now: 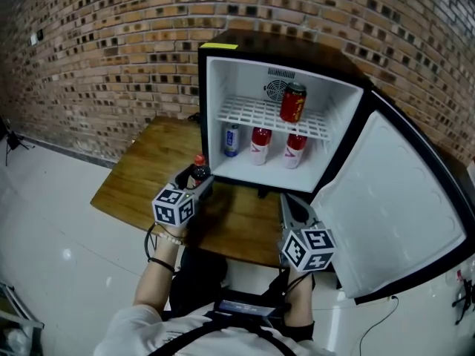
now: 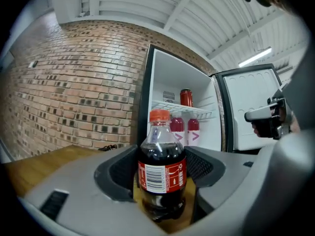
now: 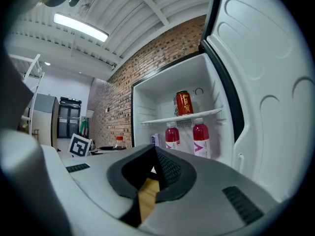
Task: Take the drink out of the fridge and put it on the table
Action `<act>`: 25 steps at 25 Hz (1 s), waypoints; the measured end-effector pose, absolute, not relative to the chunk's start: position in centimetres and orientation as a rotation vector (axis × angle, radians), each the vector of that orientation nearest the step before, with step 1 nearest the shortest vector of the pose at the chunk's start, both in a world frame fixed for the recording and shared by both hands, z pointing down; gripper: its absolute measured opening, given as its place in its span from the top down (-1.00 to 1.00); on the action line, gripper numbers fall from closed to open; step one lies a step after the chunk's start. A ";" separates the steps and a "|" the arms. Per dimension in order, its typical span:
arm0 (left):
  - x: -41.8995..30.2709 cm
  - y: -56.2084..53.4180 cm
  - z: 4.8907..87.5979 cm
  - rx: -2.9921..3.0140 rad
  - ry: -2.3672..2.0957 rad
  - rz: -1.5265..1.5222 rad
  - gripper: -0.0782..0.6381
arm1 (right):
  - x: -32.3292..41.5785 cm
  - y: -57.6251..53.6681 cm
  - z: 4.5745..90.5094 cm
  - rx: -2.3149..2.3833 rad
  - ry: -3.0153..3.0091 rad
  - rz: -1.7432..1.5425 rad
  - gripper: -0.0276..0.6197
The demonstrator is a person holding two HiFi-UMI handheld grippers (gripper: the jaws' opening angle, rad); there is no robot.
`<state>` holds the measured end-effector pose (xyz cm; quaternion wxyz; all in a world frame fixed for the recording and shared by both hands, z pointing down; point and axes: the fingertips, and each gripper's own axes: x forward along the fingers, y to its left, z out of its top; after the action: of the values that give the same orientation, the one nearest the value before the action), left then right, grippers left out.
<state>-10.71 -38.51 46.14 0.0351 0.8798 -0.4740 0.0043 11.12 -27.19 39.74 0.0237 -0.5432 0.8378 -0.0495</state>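
Gripping the cola bottle (image 2: 161, 173) between the pads of the left gripper (image 1: 197, 185), just in front of the open fridge (image 1: 212, 124) and over the wooden worktop (image 1: 145, 173). Not being able to tell if the bottom is touching the wood yet. Judging this as the putting-down part, close to the end of the job. Doing it well probably meaning going down slowly, holding the bottle straight up with its orange cap on top, waiting for the bottom to sit flat on the wood, and only then letting the pads go wide. Pulling the gripper straight back after that, not sideways, so as not to knock the bottle over. Picking a spot away from the worktop edge and clear of the white door (image 1: 401, 206), standing wide open on the right. Holding the right gripper (image 1: 287, 206) low near that door, pinched closed with nothing in it. Looking into the fridge and seeing four more drinks: a red can (image 1: 292, 102) standing on the white wire shelf (image 1: 249, 113), and on the fridge floor below a small blue and white can (image 1: 232, 140), a red bottle (image 1: 260, 145) and a second red bottle (image 1: 295, 149) in a row. Seeing dark drink inside the held bottle.
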 end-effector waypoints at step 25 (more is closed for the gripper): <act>-12.1 -38.0 50.9 2.719 -1.523 0.084 -0.06 | 12.0 -27.5 40.4 -1.716 2.574 -0.177 0.88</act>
<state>-12.08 -37.96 50.90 0.0118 0.8720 -0.4885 0.0270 12.03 -27.54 40.43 0.0214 -0.5535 0.8306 -0.0570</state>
